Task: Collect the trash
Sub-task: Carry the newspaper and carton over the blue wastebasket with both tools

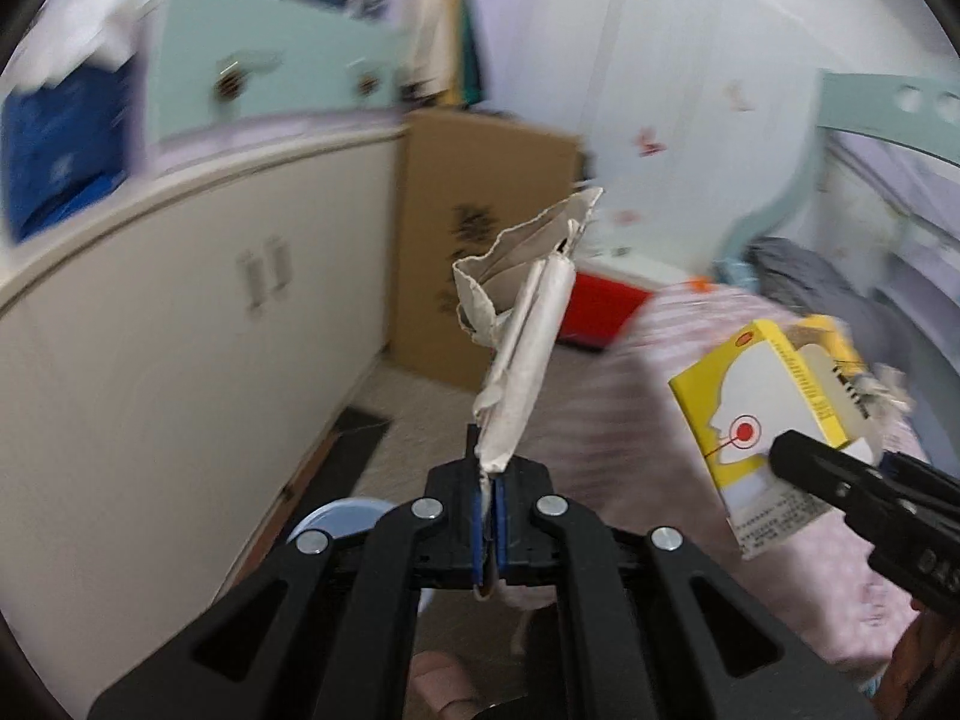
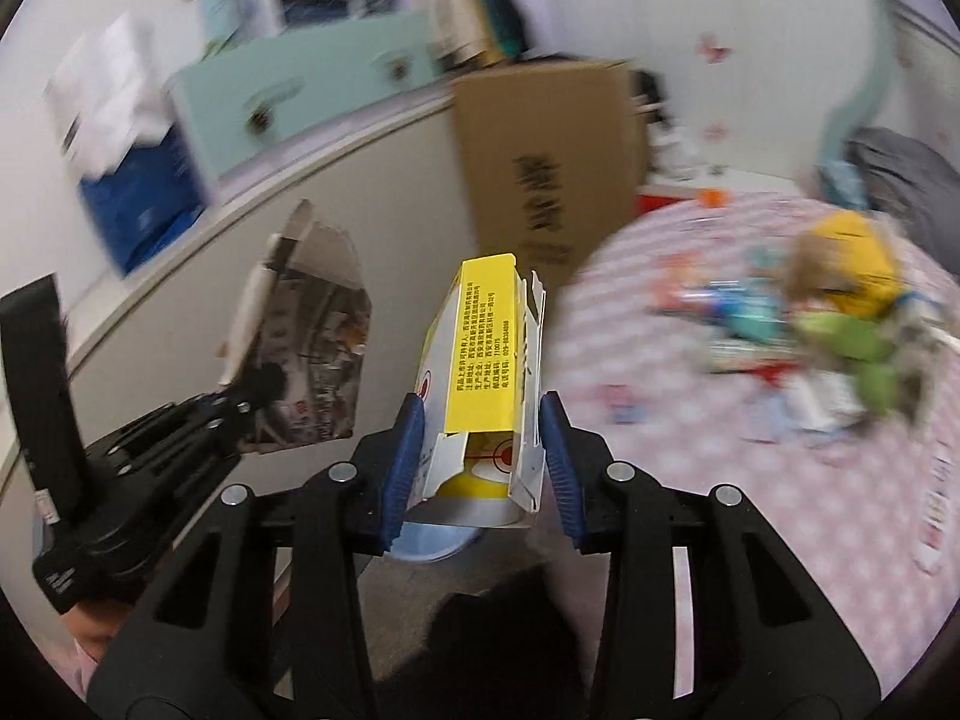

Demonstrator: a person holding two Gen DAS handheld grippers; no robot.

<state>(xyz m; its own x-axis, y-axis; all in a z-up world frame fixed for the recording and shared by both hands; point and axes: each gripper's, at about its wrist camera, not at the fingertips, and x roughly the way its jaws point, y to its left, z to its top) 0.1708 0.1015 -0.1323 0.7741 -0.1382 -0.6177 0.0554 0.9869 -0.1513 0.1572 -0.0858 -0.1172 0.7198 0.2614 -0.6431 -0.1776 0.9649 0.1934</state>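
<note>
My left gripper [image 1: 489,468] is shut on a crumpled, torn piece of paper packaging [image 1: 528,330] that sticks up from the jaws; the packaging also shows in the right wrist view [image 2: 312,336]. My right gripper [image 2: 480,420] is shut on a yellow and white medicine carton [image 2: 480,372] with an open end; the carton shows at the right of the left wrist view [image 1: 762,426]. Both are held in the air above the floor. A pale blue round rim [image 2: 432,540], perhaps a bin, lies below the grippers and is mostly hidden.
A pink patterned bed [image 2: 720,480] on the right carries a blurred heap of colourful items [image 2: 840,324]. A tall cardboard box [image 2: 546,168] leans against the wall ahead. White cupboards [image 1: 180,330] run along the left. A red box [image 1: 600,306] sits on the floor.
</note>
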